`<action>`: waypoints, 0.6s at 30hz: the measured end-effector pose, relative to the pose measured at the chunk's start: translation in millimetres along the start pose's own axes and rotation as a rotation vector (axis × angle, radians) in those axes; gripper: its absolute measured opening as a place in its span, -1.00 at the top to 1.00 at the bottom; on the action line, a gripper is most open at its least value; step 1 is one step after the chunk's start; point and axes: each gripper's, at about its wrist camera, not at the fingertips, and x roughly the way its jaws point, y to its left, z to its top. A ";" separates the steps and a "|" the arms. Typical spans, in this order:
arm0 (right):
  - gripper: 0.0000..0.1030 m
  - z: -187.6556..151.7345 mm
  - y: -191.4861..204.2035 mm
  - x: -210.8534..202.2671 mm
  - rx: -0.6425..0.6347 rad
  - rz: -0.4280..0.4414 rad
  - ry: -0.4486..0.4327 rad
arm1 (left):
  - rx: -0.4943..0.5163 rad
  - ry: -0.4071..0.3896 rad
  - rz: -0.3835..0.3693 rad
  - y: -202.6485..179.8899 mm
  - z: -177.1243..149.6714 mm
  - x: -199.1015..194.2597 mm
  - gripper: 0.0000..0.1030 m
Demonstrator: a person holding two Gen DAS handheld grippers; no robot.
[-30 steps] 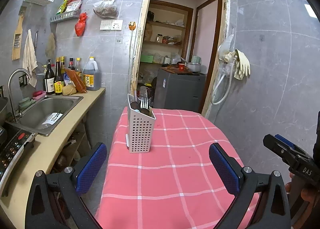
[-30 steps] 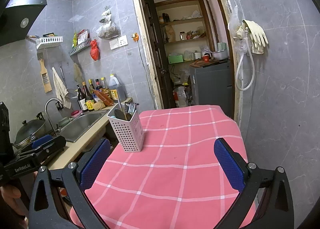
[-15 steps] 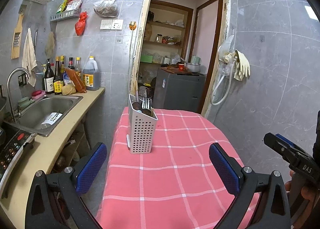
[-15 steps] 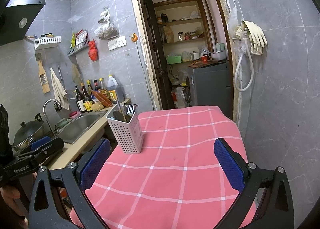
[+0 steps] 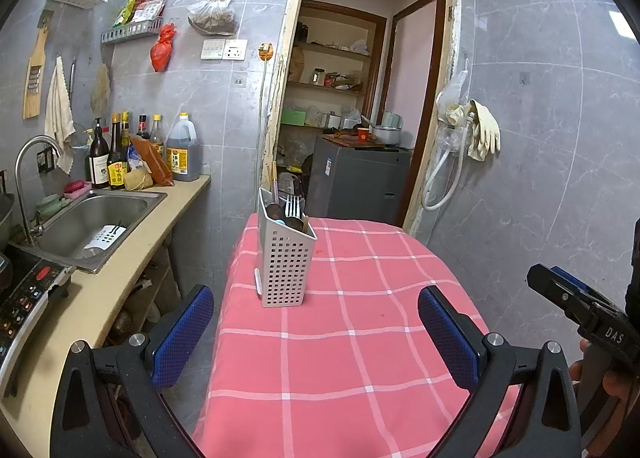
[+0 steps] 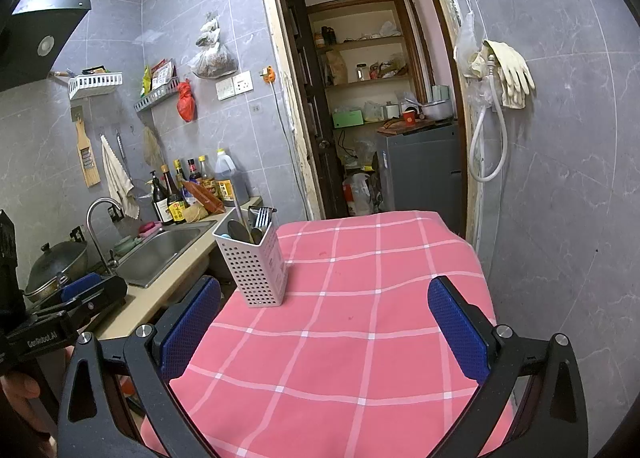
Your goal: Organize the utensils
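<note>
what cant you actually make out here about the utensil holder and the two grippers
- Utensil holder: both views show only the tops of a fork and spoons; its perforated wall hides the rest, so no count.
- Bottle labels by the sink: too small to read in either view.
- Right gripper: in the left wrist view only one dark edge shows, cut off by the frame.
- Left gripper: in the right wrist view likewise cut off at the left edge.
</note>
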 end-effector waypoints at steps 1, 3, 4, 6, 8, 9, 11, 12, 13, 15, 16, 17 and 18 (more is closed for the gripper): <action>-0.98 -0.1 0.0 0.1 0.001 0.000 0.000 | -0.001 0.000 0.000 -0.1 -0.1 -0.1 -1.00; -0.98 0.0 0.2 -0.1 0.001 0.000 0.001 | -0.001 -0.001 0.000 -0.3 -0.1 0.0 -1.00; -0.98 0.0 0.4 -0.1 0.001 -0.001 0.001 | -0.001 -0.001 0.000 -0.4 -0.2 -0.6 -1.00; -0.98 0.0 0.3 -0.1 0.001 0.000 0.001 | -0.001 -0.002 0.000 -0.1 -0.2 -0.2 -1.00; -0.98 -0.1 0.5 -0.1 0.001 0.000 0.001 | -0.002 -0.001 -0.001 0.1 -0.2 0.1 -1.00; -0.98 -0.2 0.5 -0.2 0.002 0.000 0.002 | -0.002 -0.001 -0.001 0.1 -0.2 0.0 -1.00; -0.98 -0.4 0.6 -0.2 0.003 0.000 0.001 | -0.001 -0.002 -0.001 0.2 -0.2 0.0 -1.00; -0.98 -0.1 0.4 -0.2 0.002 0.000 0.001 | 0.000 -0.001 -0.002 0.1 -0.3 0.0 -1.00; -0.98 -0.2 0.4 -0.1 0.002 0.000 0.001 | 0.000 -0.001 -0.001 -0.3 -0.5 -0.4 -1.00; -0.98 0.0 0.0 0.0 0.002 -0.001 0.001 | 0.001 0.001 0.000 -0.6 -0.7 -0.1 -1.00; -0.98 0.2 0.7 0.3 0.003 -0.002 0.001 | 0.002 0.000 0.001 -0.6 -0.7 -0.3 -1.00; -0.98 0.7 2.2 0.9 0.004 -0.002 0.001 | 0.002 0.000 0.002 -0.3 -0.6 -0.9 -1.00; -0.98 1.3 2.3 1.8 0.004 -0.002 0.002 | 0.000 0.001 0.001 -0.3 -0.7 -0.7 -1.00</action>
